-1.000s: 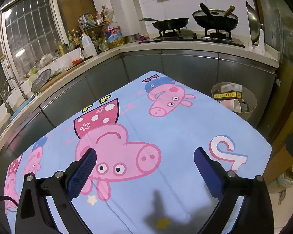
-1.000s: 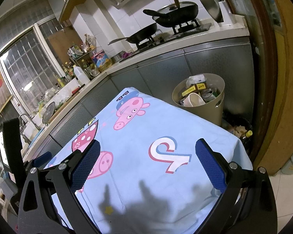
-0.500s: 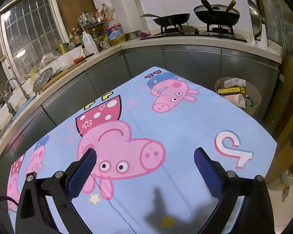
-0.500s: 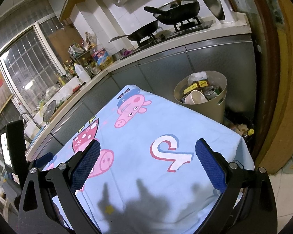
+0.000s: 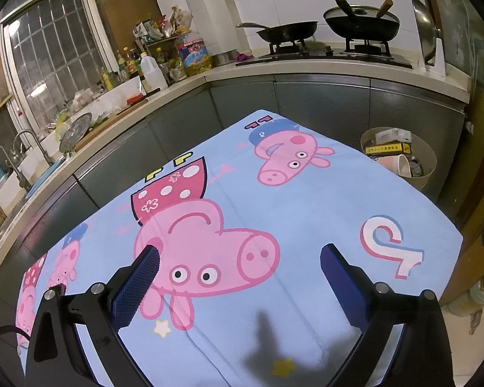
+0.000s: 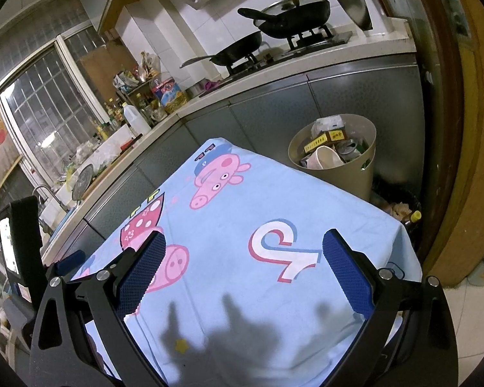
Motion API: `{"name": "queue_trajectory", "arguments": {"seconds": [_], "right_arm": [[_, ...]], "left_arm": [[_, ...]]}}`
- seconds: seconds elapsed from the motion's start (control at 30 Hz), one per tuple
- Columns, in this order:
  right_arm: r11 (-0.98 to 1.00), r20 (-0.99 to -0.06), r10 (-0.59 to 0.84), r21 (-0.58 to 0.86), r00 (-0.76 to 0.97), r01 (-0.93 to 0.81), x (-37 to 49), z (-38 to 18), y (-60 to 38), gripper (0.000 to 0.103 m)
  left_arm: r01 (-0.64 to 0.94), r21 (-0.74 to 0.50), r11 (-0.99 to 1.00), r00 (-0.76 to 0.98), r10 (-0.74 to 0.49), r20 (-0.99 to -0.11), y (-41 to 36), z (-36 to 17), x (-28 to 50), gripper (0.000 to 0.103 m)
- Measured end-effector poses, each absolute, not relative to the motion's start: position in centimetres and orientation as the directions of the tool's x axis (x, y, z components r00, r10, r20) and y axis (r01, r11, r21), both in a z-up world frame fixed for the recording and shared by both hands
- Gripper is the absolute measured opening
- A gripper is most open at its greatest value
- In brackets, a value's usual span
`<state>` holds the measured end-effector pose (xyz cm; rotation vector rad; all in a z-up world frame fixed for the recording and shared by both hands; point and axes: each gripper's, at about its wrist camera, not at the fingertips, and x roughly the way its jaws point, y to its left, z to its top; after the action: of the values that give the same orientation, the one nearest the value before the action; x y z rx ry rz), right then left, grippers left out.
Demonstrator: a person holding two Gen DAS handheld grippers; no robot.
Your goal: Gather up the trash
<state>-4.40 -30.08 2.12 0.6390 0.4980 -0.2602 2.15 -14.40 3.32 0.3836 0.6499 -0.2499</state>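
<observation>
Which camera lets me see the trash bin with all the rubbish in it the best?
The right wrist view. There the trash bin shows whole beyond the far edge of the blue cartoon cloth, with boxes, a cup and cans inside. In the left wrist view the trash bin sits small at the right, its lower part hidden behind the cloth.

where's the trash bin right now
The trash bin stands on the floor past the table's far right corner, against the grey cabinets below the stove.
</observation>
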Motion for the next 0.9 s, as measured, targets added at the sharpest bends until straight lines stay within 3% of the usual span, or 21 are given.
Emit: {"name": "queue_trajectory", "arguments": {"seconds": [0.9], "right_arm": [[0.774, -0.522, -0.074, 0.507, 0.850, 0.379, -4.40, 1.68, -29.64, 0.097]], "left_arm": [[0.328, 0.244, 0.913, 0.775, -0.113, -0.622, -14.23, 3.96, 2.25, 0.099]]}}
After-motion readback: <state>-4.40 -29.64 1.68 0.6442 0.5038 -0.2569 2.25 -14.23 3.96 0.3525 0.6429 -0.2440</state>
